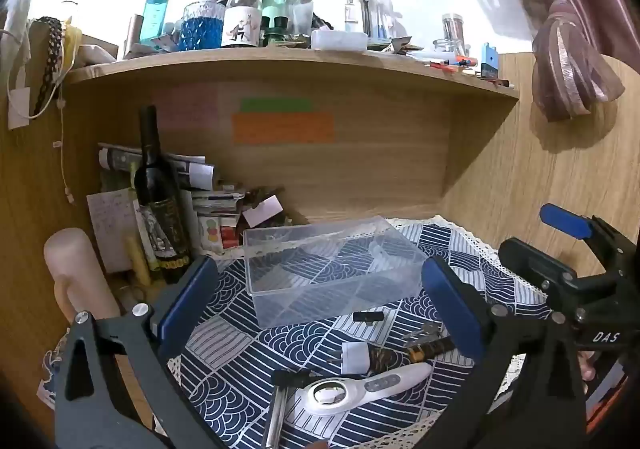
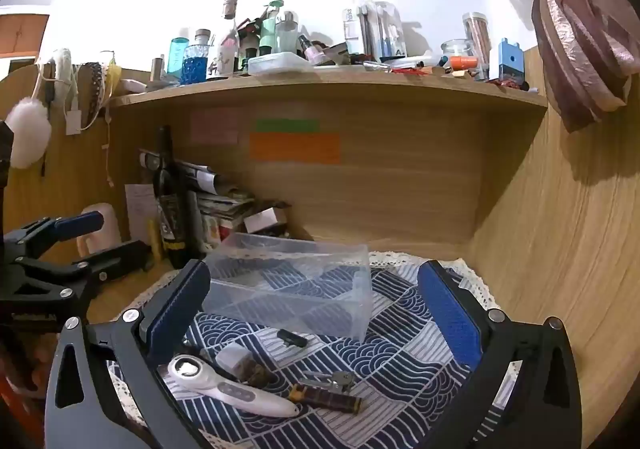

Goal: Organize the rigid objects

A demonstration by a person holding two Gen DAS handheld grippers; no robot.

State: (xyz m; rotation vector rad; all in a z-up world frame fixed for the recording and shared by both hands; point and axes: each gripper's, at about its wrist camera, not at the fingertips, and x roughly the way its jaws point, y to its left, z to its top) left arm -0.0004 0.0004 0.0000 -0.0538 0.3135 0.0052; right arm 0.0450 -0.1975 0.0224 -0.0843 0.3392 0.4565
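A clear plastic box (image 1: 328, 269) (image 2: 296, 285) stands empty on a blue wave-patterned cloth (image 1: 224, 377) (image 2: 404, 361). In front of it lie a white magnifier (image 1: 352, 389) (image 2: 224, 383), a white plug adapter (image 1: 354, 358) (image 2: 232, 355), a small black piece (image 1: 368, 316) (image 2: 292, 338), keys (image 1: 420, 333) (image 2: 336, 379) and a dark brown striped stick (image 1: 430, 349) (image 2: 326, 399). My left gripper (image 1: 320, 309) is open and empty above these items. My right gripper (image 2: 312, 317) is open and empty, and shows at the right in the left wrist view (image 1: 560, 249).
A dark wine bottle (image 1: 160, 205) (image 2: 170, 201), papers and small boxes (image 1: 216, 205) crowd the back left. A wooden shelf (image 1: 296, 69) (image 2: 320, 89) above carries bottles and jars. Wooden walls close the back and right. A pink curtain (image 1: 568, 61) hangs at the right.
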